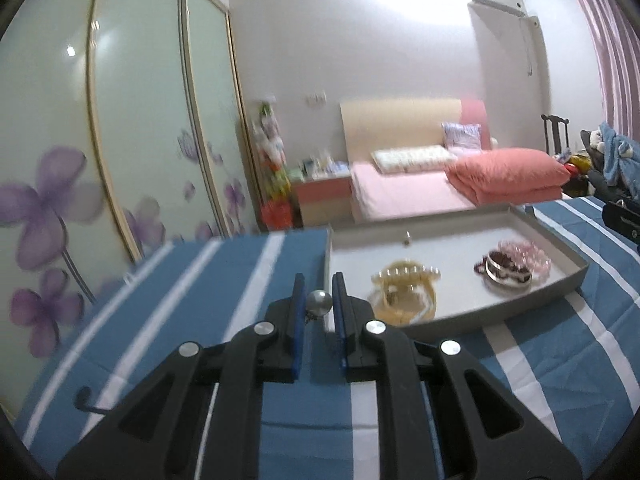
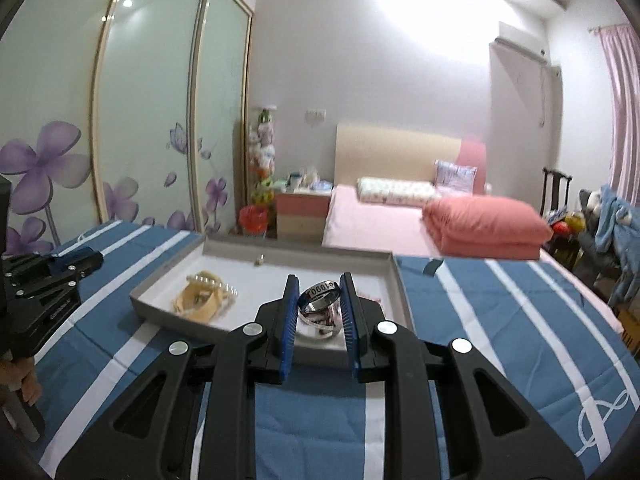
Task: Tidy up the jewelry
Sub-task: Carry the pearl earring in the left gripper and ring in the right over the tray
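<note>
The left gripper hangs above a table covered in a blue cloth with white stripes. Between its blue-padded jaws sits a small silver ball with a bit of chain hanging from it. The jaws stand close on either side of the ball, but the left wrist view does not show whether the pads actually touch it, so the grip cannot be told for certain.

The right gripper has its jaws clamped on a wide silver bangle with a dark band of printed characters along its upper rim. The bangle is held over the near edge of a shallow grey tray that lies on the cloth toward the far side of the table.

Inside the tray, at its left part, lies a cream-coloured bracelet with a string of pearls draped against it. A tiny pale piece sits close to the tray's far wall. In the left wrist view, the right part of the tray holds a dark beaded piece ringed with a silver band, touching a cluster of pink beads just behind it.

Beyond the far edge of the table are a bed with a pink folded quilt, a bedside cabinet, and sliding wardrobe doors with purple flowers.
</note>
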